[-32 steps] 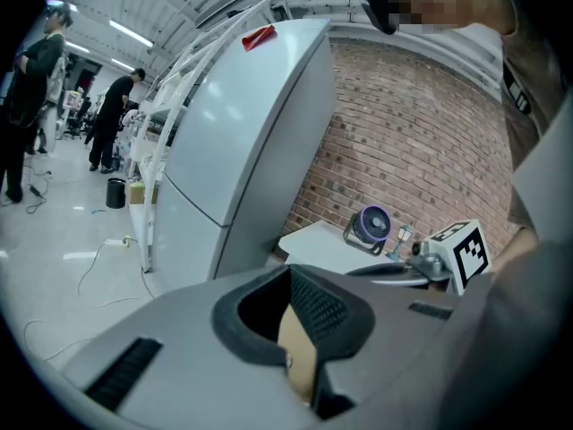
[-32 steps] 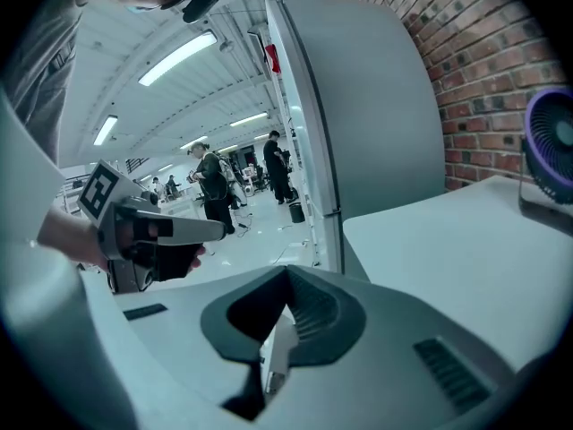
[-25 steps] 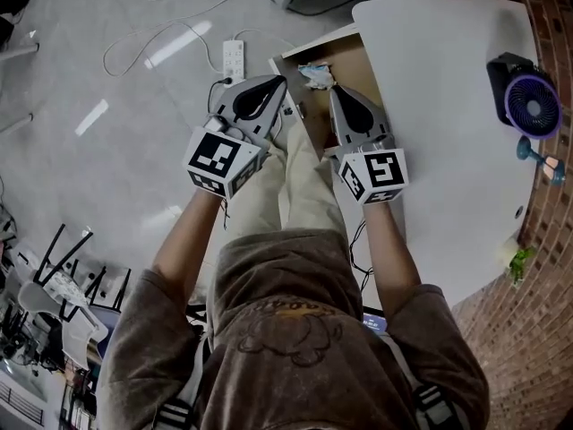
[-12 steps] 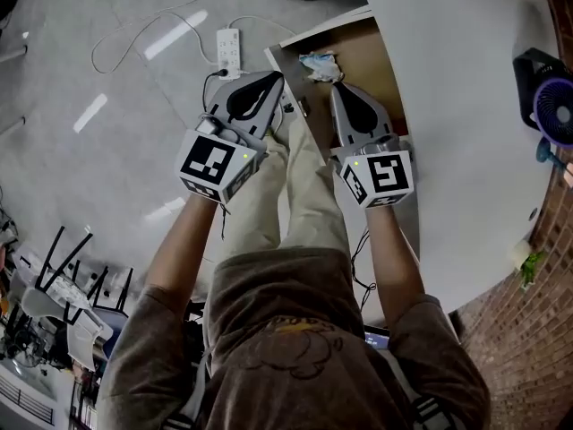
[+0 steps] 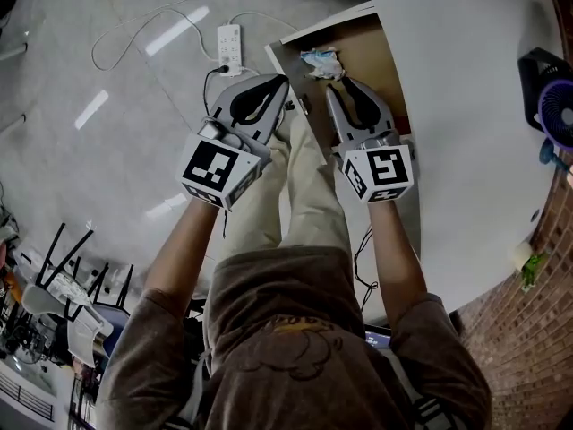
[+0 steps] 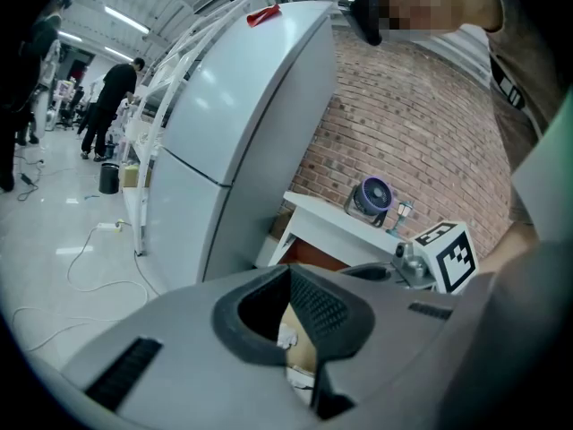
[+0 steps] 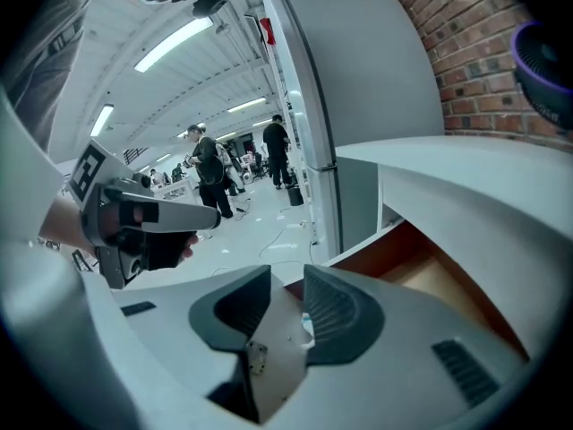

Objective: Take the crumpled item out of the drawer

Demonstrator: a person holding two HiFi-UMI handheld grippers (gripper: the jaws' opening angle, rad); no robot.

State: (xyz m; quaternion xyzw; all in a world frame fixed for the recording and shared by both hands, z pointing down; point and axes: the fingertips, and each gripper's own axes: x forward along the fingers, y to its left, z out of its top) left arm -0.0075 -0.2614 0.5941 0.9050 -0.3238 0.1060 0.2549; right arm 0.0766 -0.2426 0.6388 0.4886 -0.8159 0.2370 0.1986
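The wooden drawer (image 5: 376, 47) stands pulled out from under the white table. A crumpled white and pale blue item (image 5: 320, 62) lies in its near left corner. My right gripper (image 5: 333, 88) hovers over the drawer just short of that item; its jaws are opening, with only air between them. In the right gripper view the drawer's white front panel (image 7: 269, 348) and a scrap of the crumpled item (image 7: 307, 322) show through the right gripper (image 7: 286, 271). My left gripper (image 5: 285, 82) hangs outside the drawer front, fingertips together, holding nothing. The left gripper (image 6: 291, 271) points towards the table.
A power strip (image 5: 232, 50) and loose cables lie on the floor left of the drawer. A purple fan (image 5: 555, 97) stands on the white table (image 5: 466, 124) at the right. A tall grey refrigerator (image 6: 251, 124) rises beside the table against a brick wall. People stand far off.
The right gripper's jaws have parted a little from shut. Both grippers stay in much the same place beside the drawer.
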